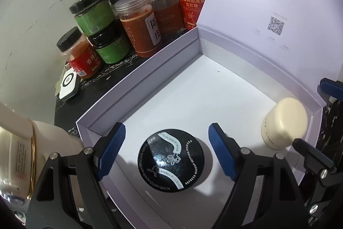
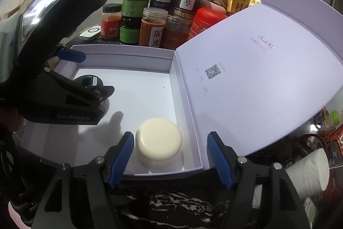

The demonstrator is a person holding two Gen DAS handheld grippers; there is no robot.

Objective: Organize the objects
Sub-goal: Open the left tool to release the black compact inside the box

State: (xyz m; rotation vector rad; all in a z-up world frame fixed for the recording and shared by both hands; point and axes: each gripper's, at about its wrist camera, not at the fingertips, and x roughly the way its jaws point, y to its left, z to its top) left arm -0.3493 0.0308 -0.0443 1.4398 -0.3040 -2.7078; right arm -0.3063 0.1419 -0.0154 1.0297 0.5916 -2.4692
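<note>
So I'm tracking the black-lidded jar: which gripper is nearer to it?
Left. The left gripper straddles the black-lidded jar, pads clear of it; the right gripper is across the box, around the cream jar.

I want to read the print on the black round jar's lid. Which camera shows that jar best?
The left wrist view: the black jar lies in plain sight on the floor of the white box, its printed lid facing the camera. In the right wrist view only a sliver of it shows behind the left tongs.
</note>
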